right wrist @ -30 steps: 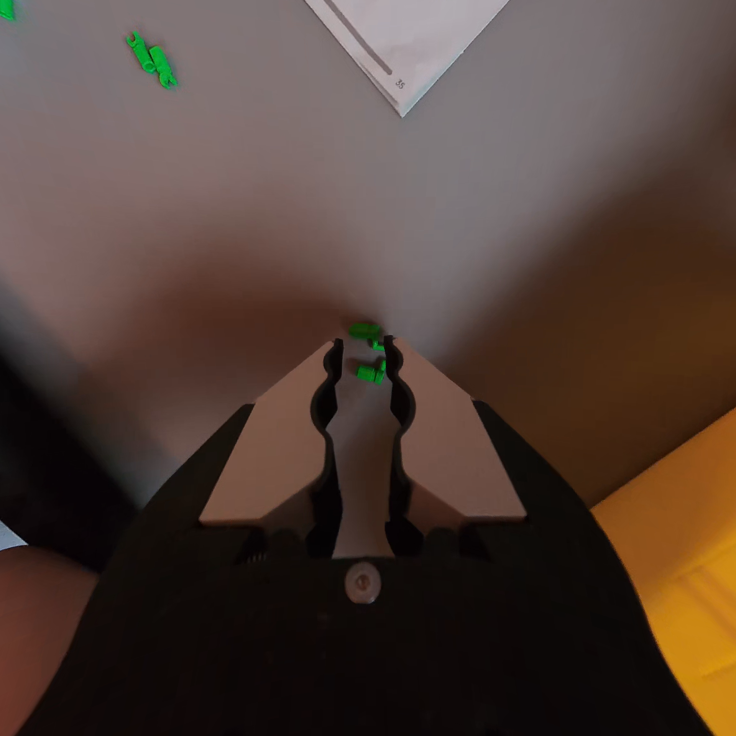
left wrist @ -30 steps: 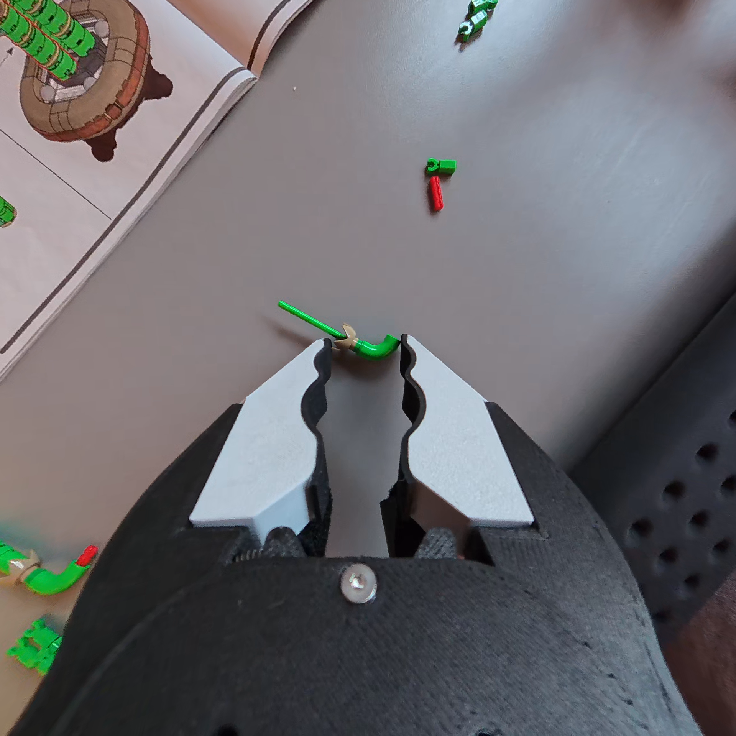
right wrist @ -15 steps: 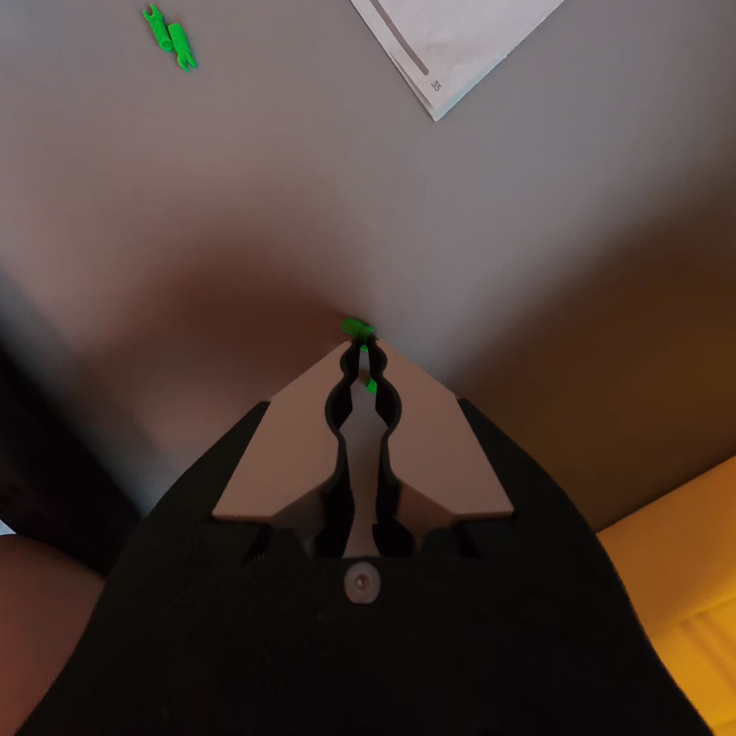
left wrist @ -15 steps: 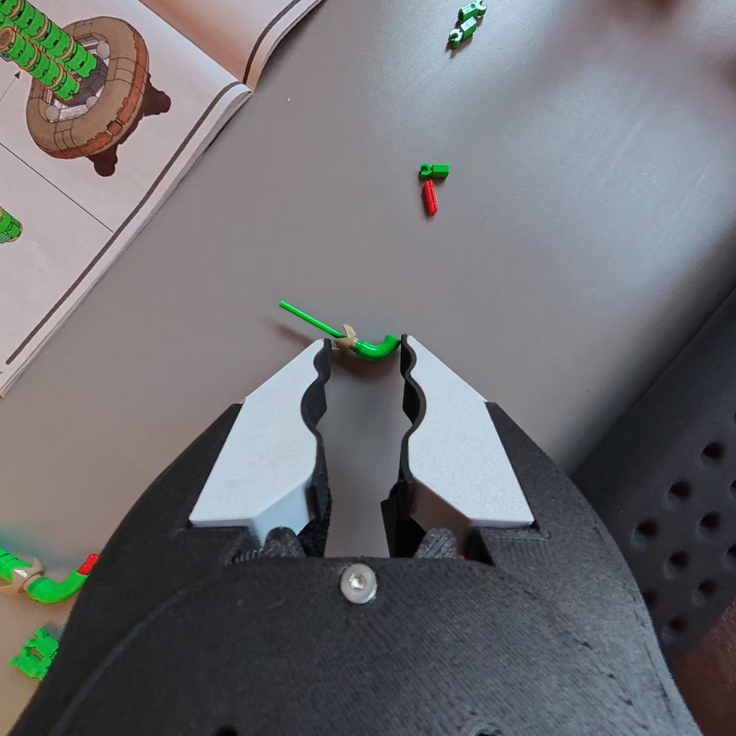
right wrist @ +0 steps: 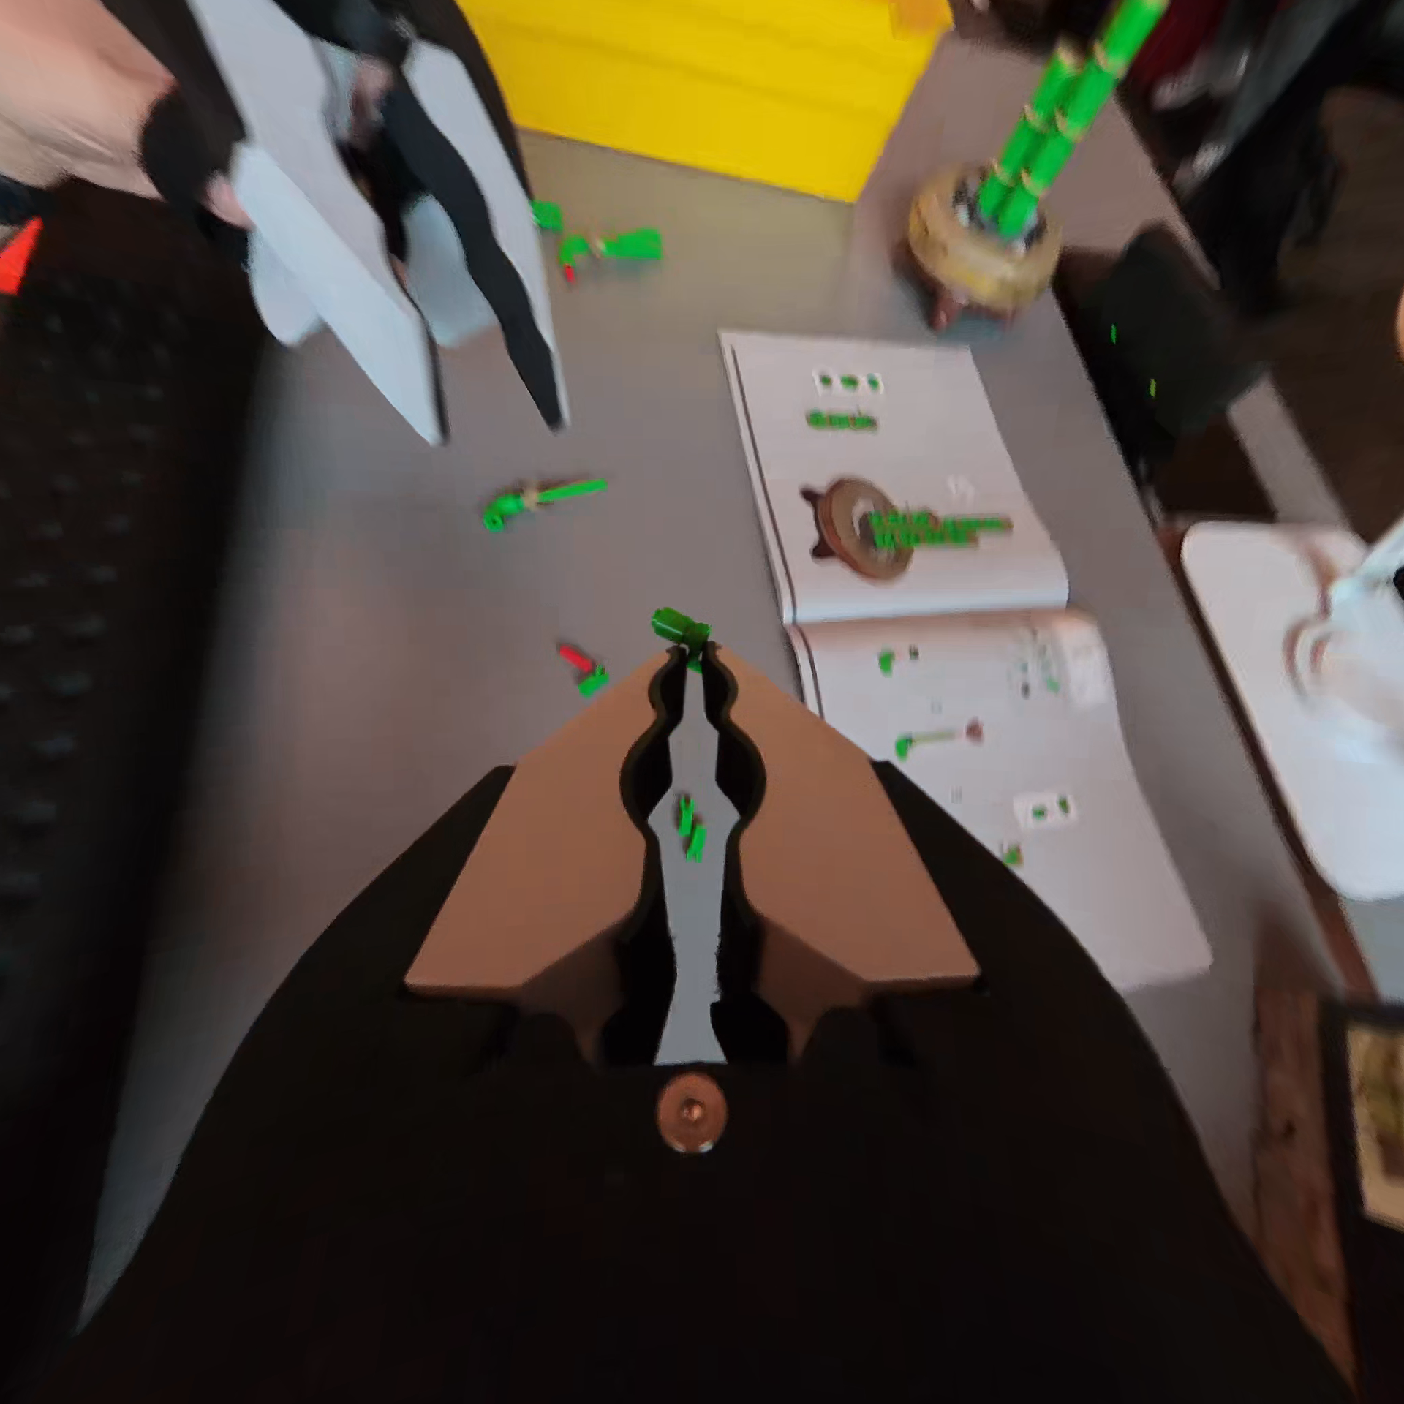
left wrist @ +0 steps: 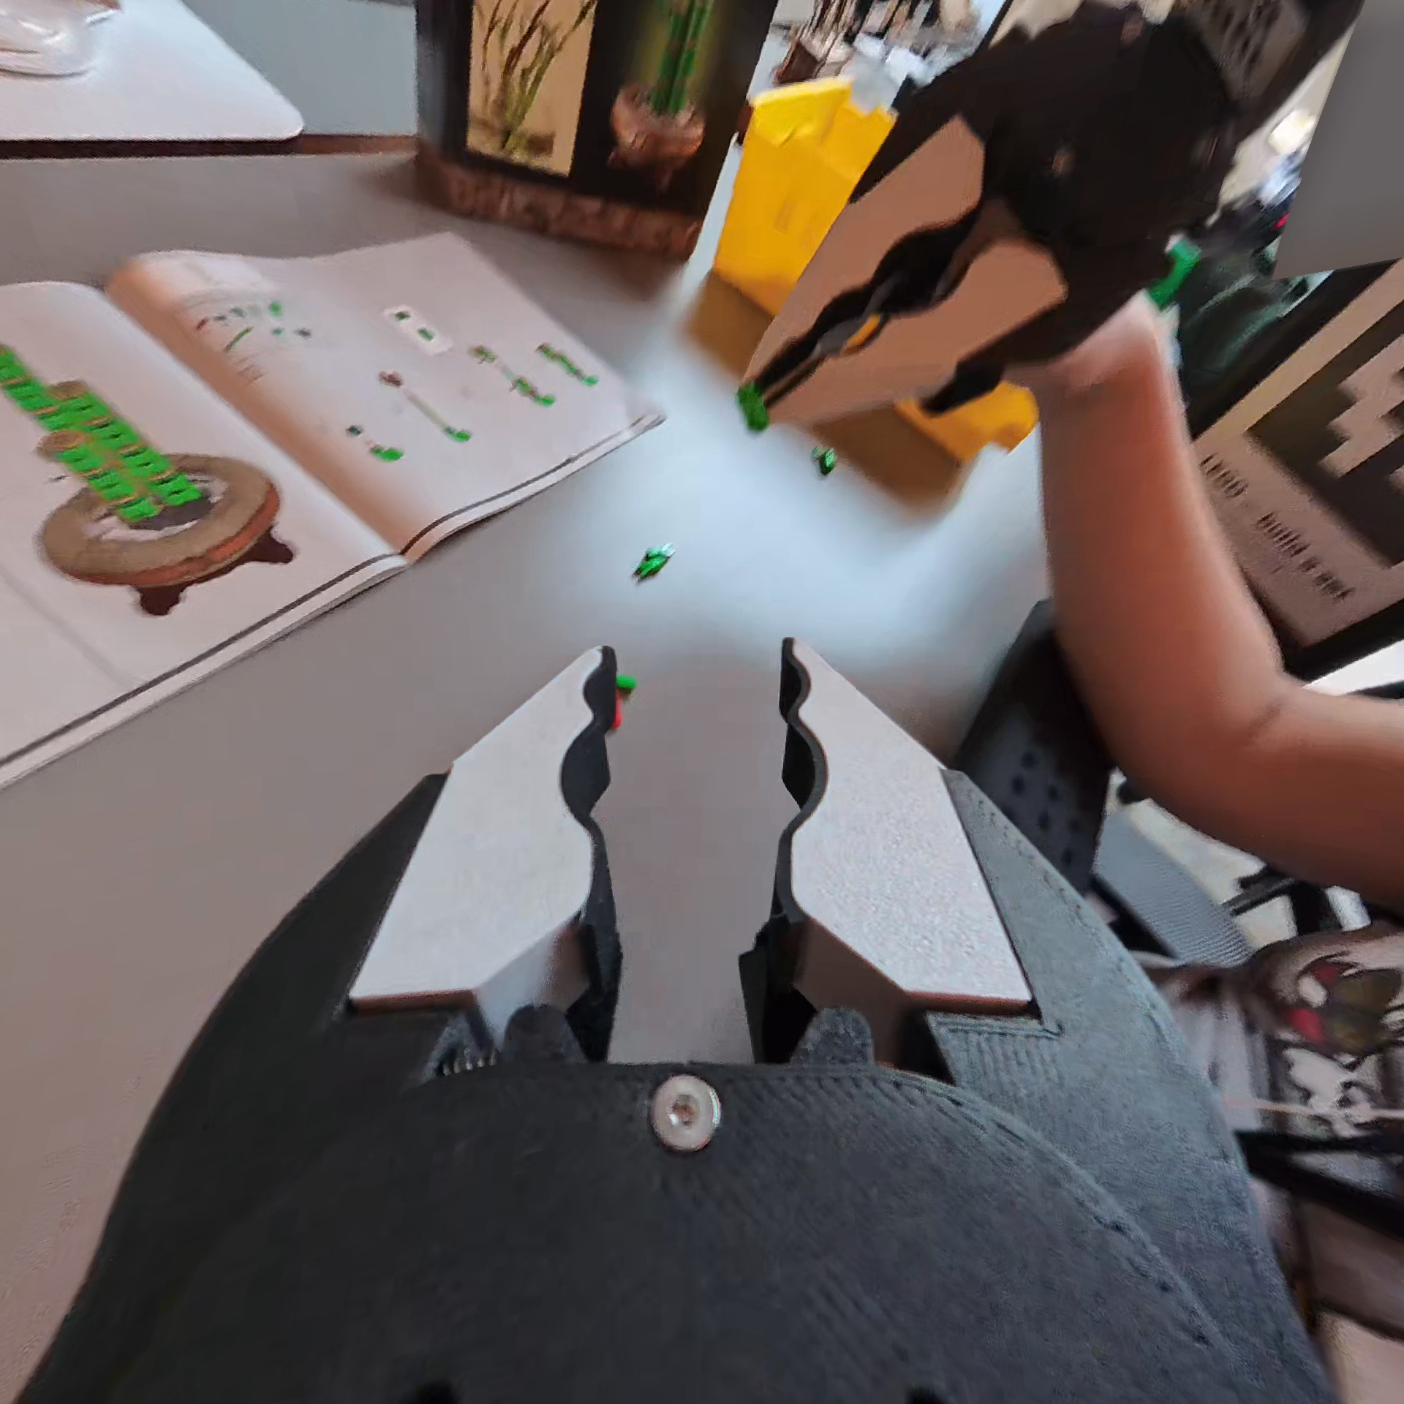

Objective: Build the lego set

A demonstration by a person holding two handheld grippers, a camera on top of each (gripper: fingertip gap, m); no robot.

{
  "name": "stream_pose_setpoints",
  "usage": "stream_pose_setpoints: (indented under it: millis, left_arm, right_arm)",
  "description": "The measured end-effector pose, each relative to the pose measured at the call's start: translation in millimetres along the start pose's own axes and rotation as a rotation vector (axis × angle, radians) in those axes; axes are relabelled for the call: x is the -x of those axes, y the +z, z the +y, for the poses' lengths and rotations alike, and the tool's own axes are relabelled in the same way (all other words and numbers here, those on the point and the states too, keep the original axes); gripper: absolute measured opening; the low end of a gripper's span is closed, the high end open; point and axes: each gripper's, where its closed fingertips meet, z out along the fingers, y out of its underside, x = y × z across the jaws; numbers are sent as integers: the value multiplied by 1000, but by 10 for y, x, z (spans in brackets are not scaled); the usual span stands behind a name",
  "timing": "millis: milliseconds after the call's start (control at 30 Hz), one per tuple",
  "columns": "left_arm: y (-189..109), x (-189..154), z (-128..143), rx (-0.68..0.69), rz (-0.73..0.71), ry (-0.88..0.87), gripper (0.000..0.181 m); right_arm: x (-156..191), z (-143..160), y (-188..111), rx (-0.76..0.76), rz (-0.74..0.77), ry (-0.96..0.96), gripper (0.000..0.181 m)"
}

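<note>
Pinching a small green piece (right wrist: 678, 629) at its very tips, the right gripper (right wrist: 690, 659), raised off the grey worktop (right wrist: 365, 684), jaws clenched on it; same piece showing at the tips in the left wrist view (left wrist: 752, 406). Released and empty, the left gripper (left wrist: 695, 661), jaws standing well apart, held above the worktop toward its near edge. Just past its left fingertip, a green clip with a red pin (left wrist: 619, 695), partly hidden by that finger; in the right wrist view the same pair (right wrist: 581, 668) lying on the worktop just left of the right gripper's tips. Farther toward the left gripper, a bent green stem with a tan collar (right wrist: 535, 500), flat on the worktop. Between the right gripper's fingers, well below them, two small green clips (right wrist: 690, 828). Open beside all this, the instruction booklet (right wrist: 950, 684), spread toward the worktop's right edge. Beyond the booklet, near the far right corner, the part-built bamboo model (right wrist: 1010, 190) in its round tan pot, stalks upright. Along the far edge, a yellow box (right wrist: 722, 83), with more green pieces (right wrist: 608, 245) before it, blurred, possibly another bent stem.
</note>
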Motion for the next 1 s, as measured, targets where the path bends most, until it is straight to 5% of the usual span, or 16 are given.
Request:
stream_pose_setpoints:
  millis: [167, 533, 667, 733, 867, 1000]
  left_arm:
    - [119, -101, -179, -85, 127, -124, 43]
    - [274, 28, -154, -59, 58, -119, 38]
    - [293, -21, -123, -32, 93, -93, 7]
    - [272, -11, -138, -46, 99, -91, 6]
    - [116, -100, -273, -141, 247, -189, 6]
    - [-236, -283, -563, -347, 567, -373, 6]
  right_arm:
    - [212, -204, 217, 15, 15, -158, 3]
    - [316, -238, 346, 27, 7, -232, 3]
    - [308, -226, 378, 41, 23, -254, 2]
    - [291, -261, 379, 22, 40, -263, 4]
    - [174, -553, 193, -145, 154, -305, 40]
    - [235, -877, -117, -431, 149, -324, 48]
